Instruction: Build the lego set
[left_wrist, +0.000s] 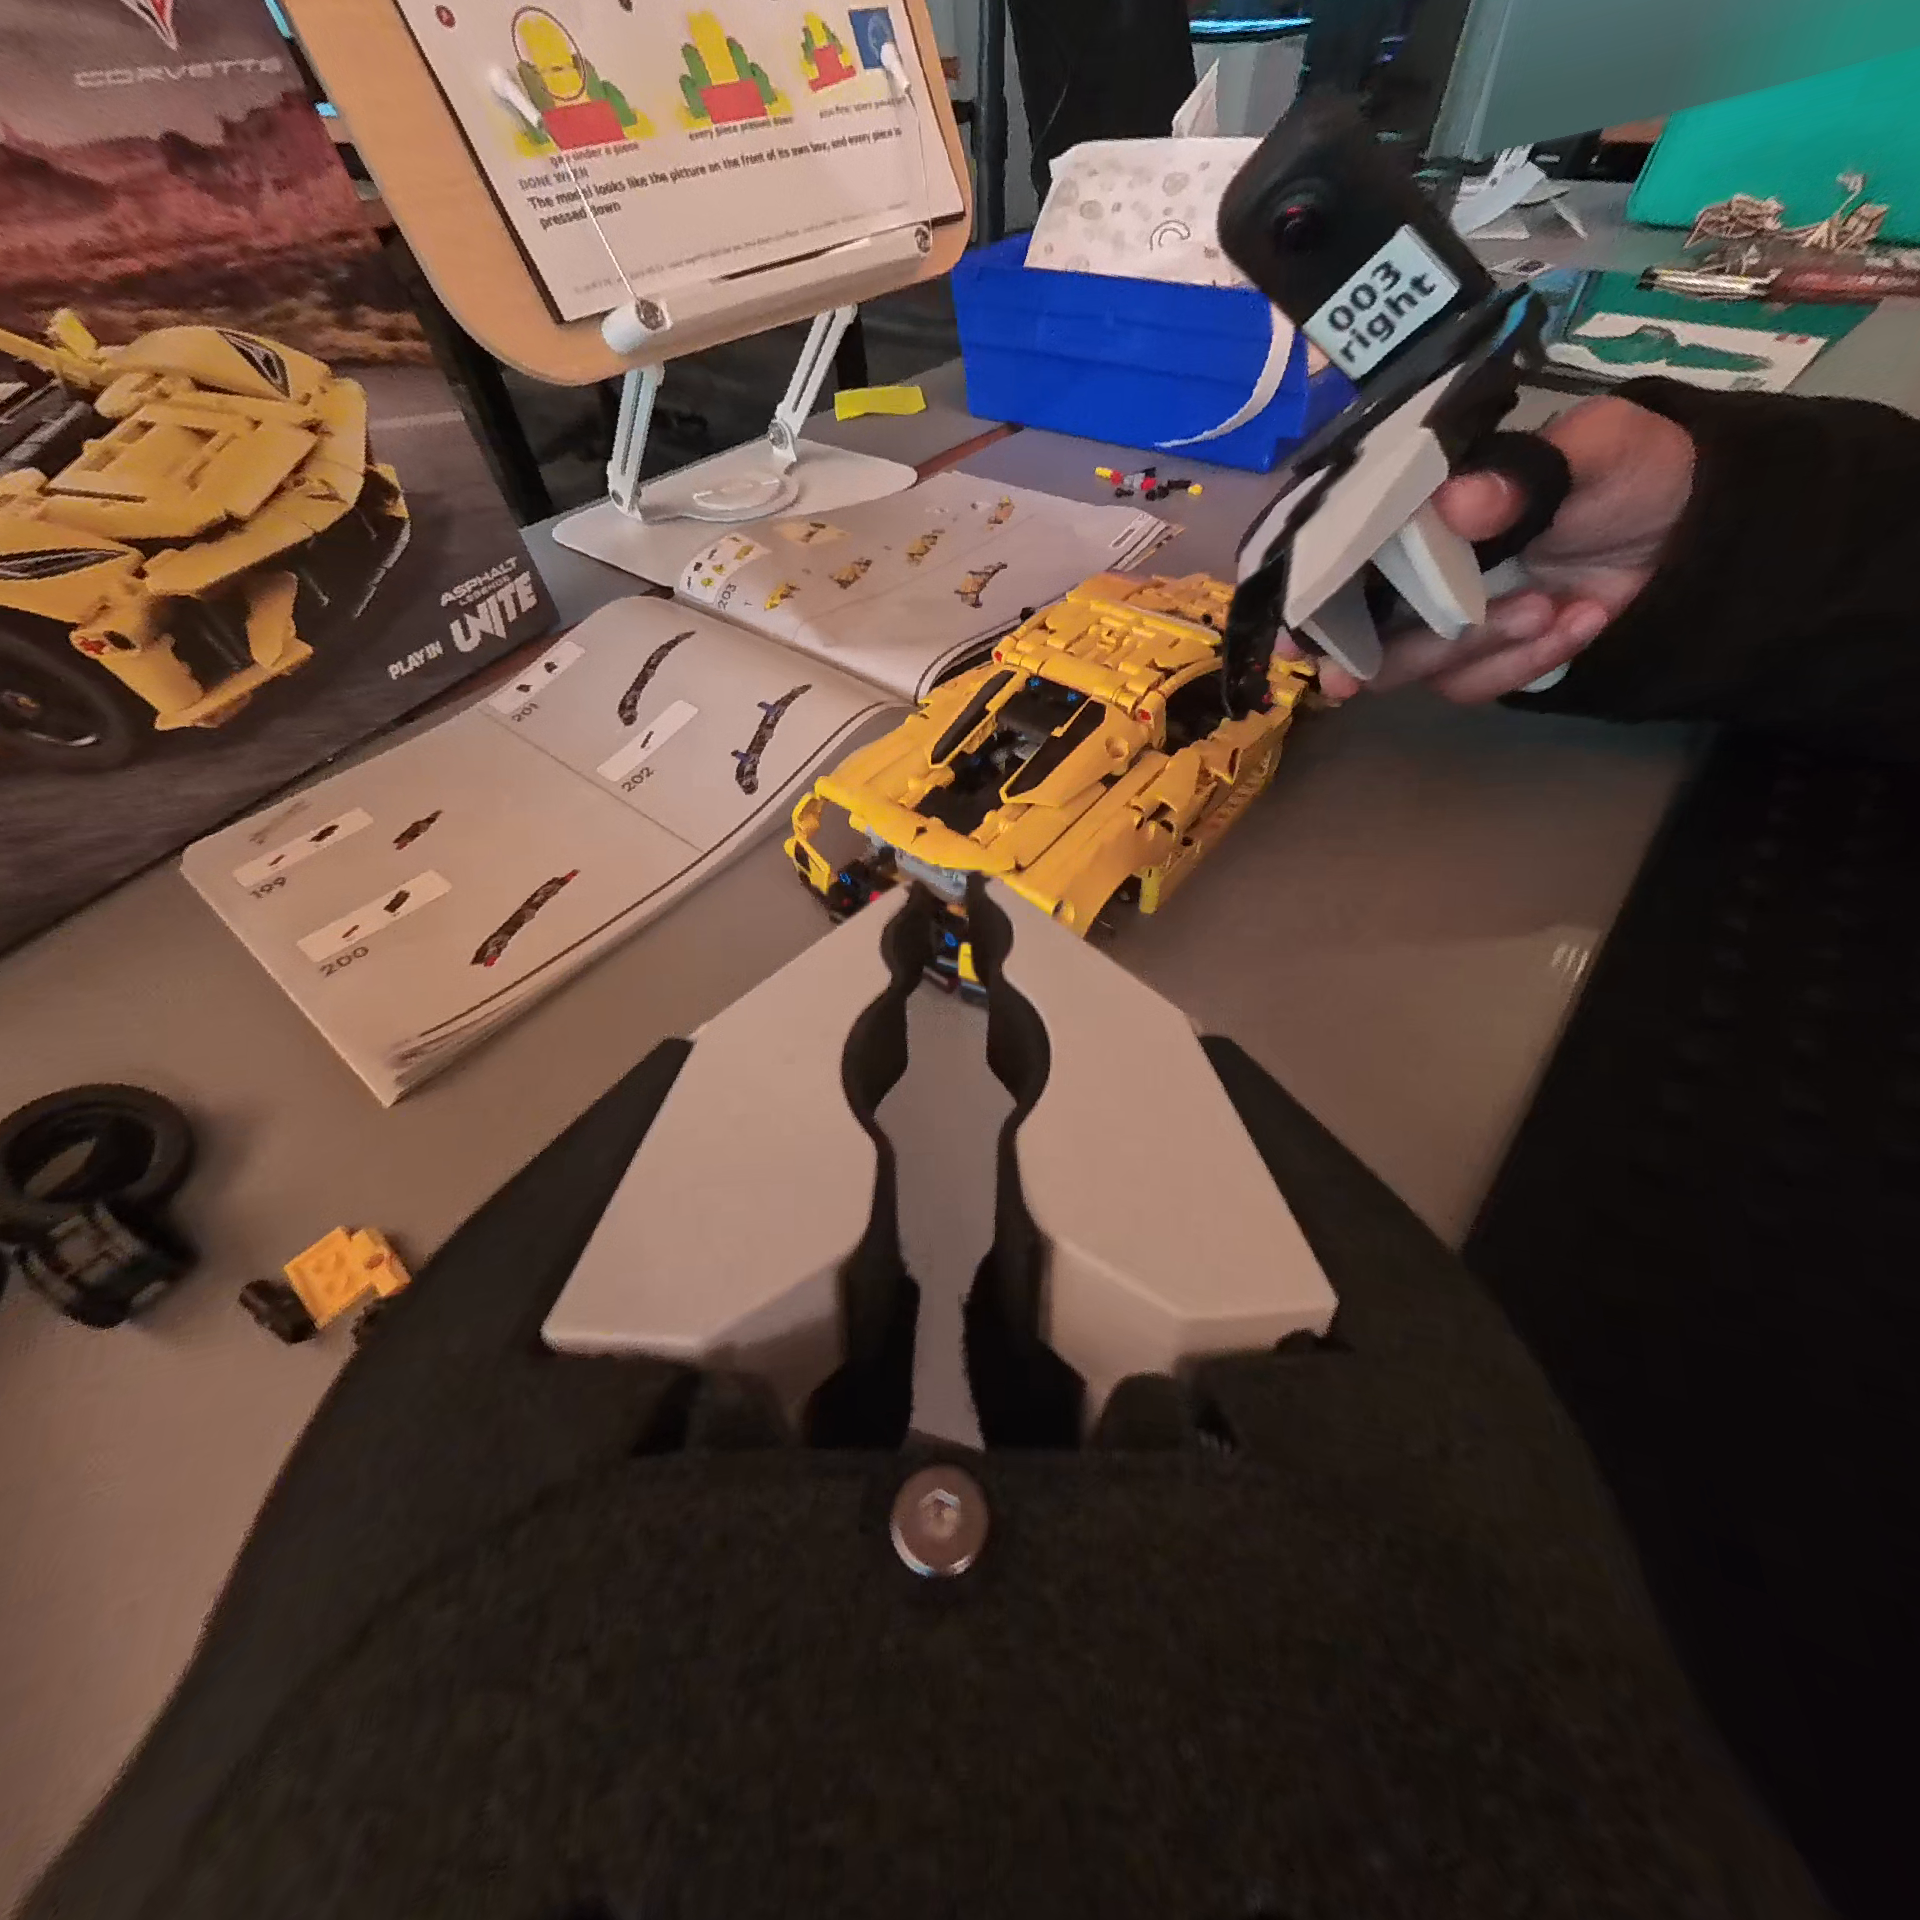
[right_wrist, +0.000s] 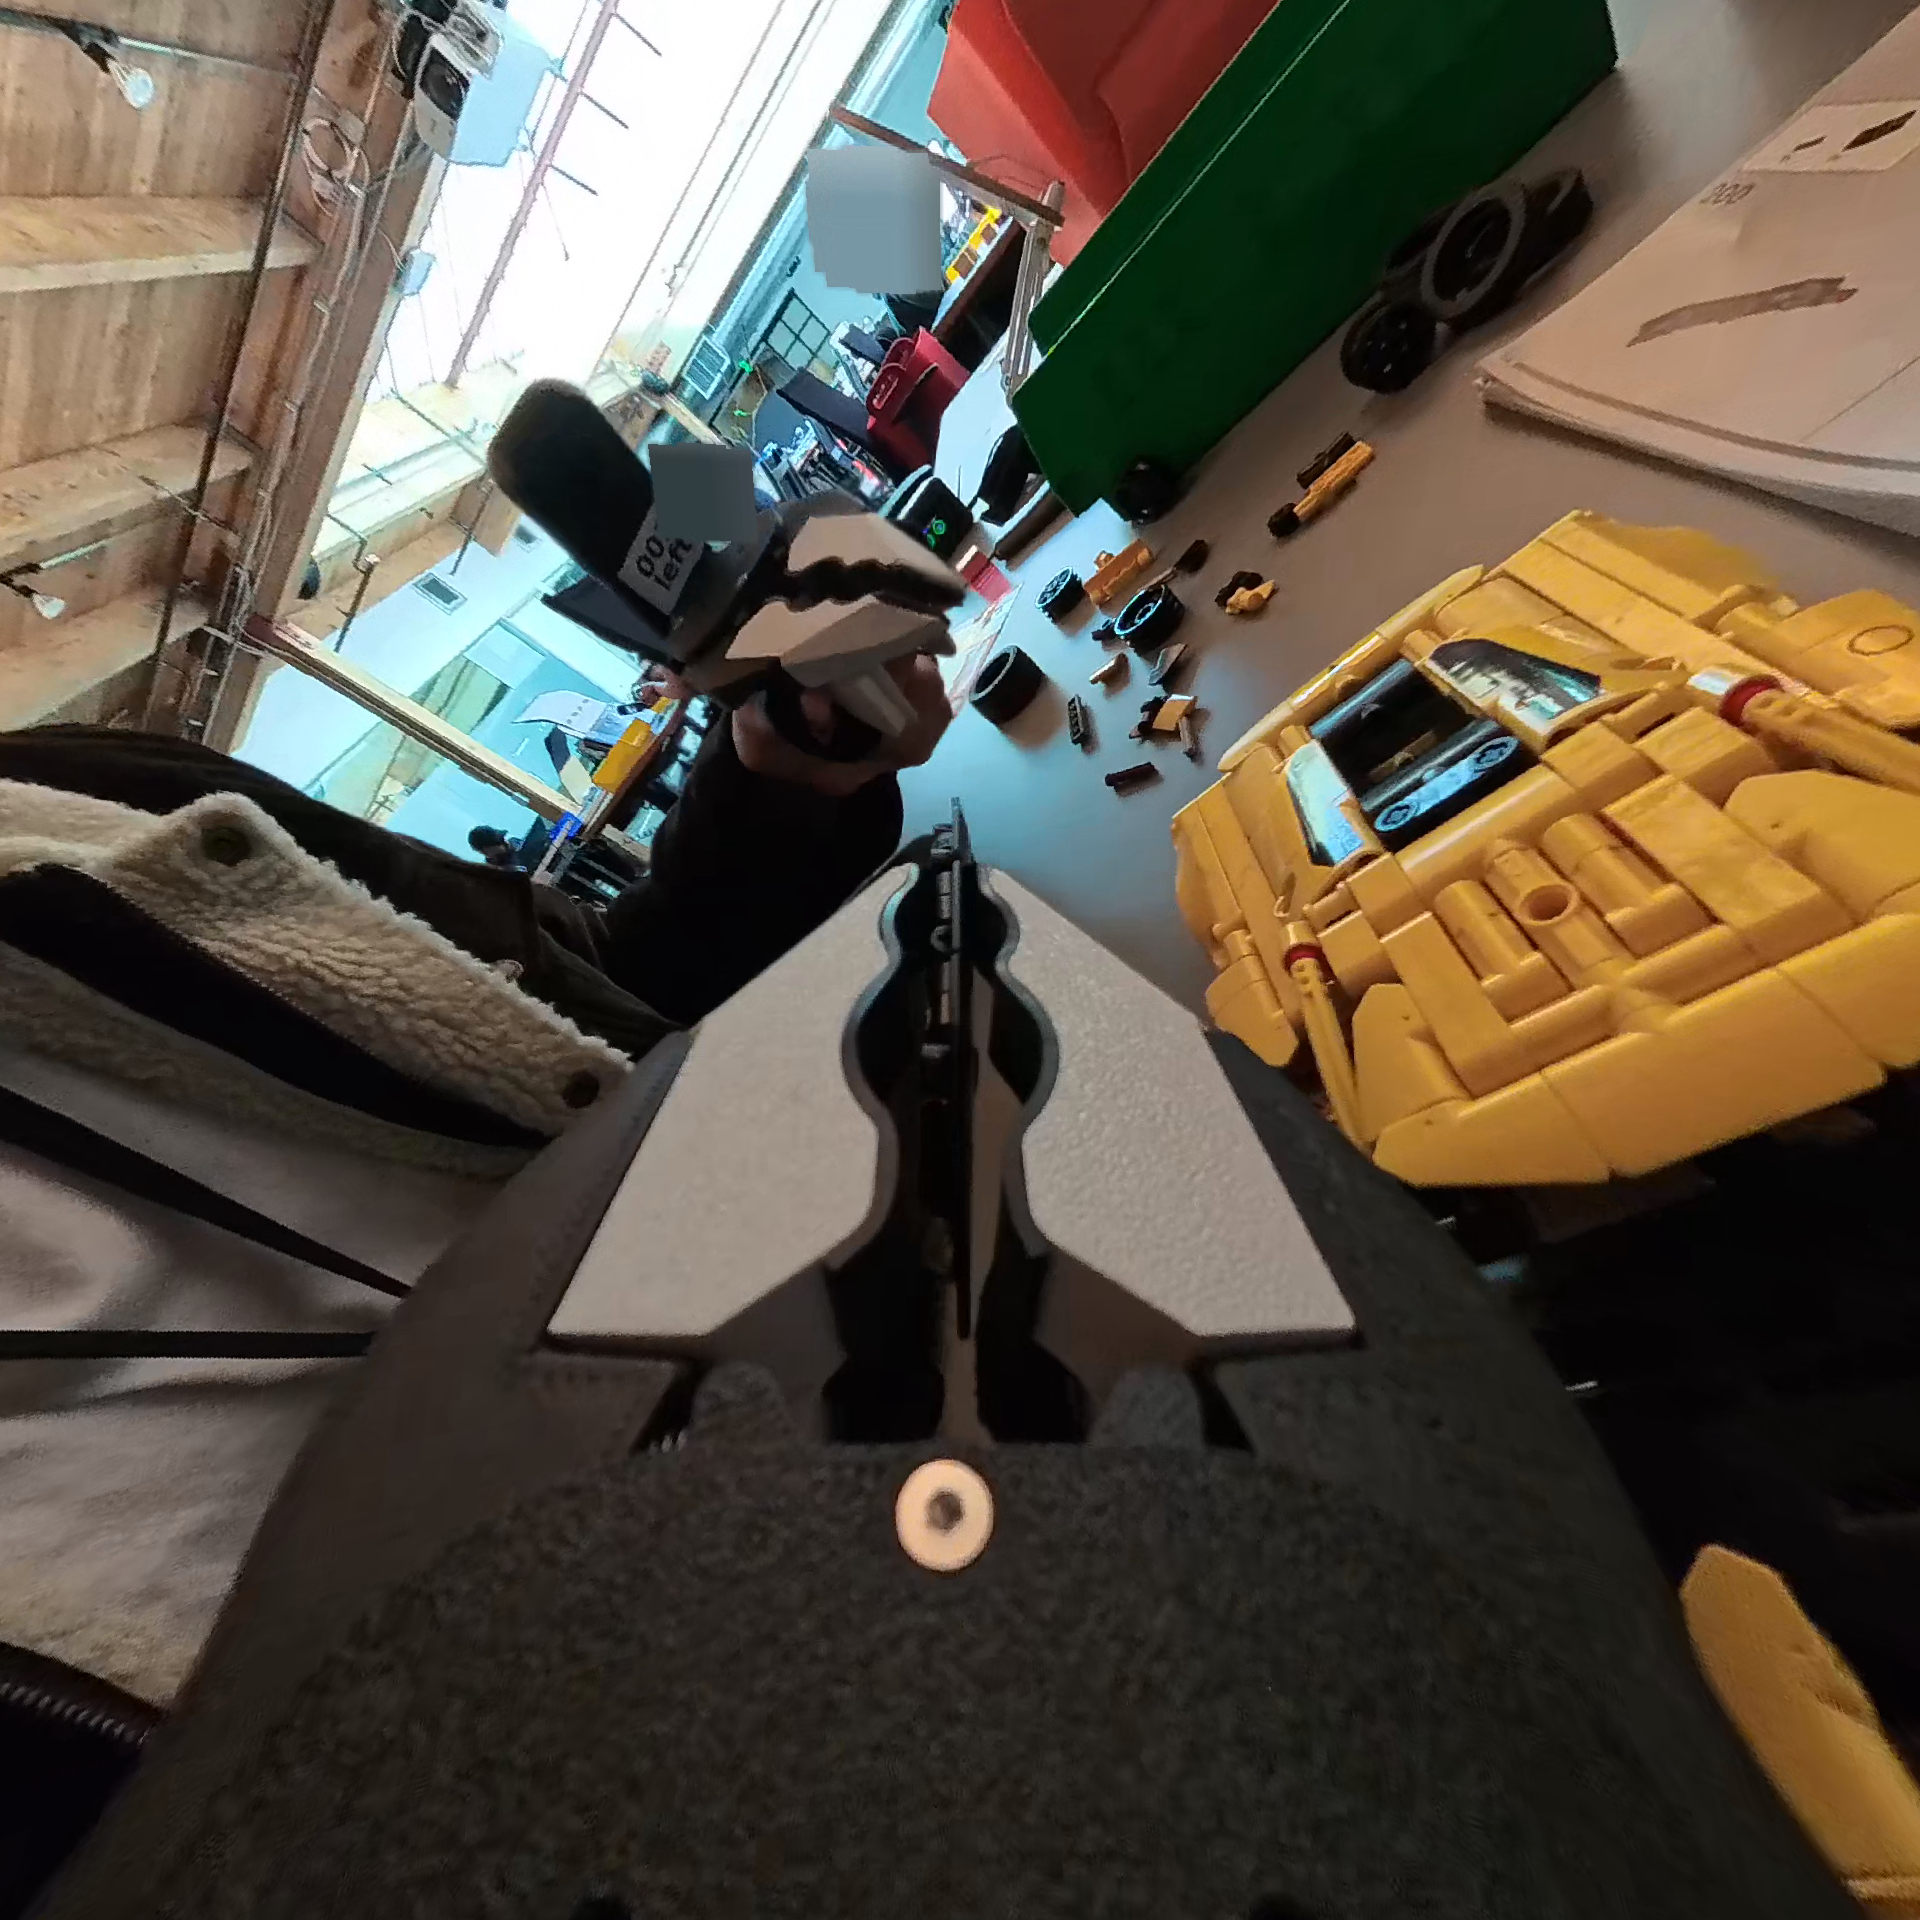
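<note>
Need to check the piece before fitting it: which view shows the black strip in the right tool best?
The left wrist view: the black strip hangs side-on from the right tool beside the yellow car. The right wrist view shows it only edge-on.

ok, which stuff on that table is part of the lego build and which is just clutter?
Part of the build:
- yellow car model
- open instruction booklet
- long black piece, clamped in the right tongs
- loose tyres and small parts
- set box

Just lying about:
- blue bin holding paper
- sheet on the stand
- green bin
</note>
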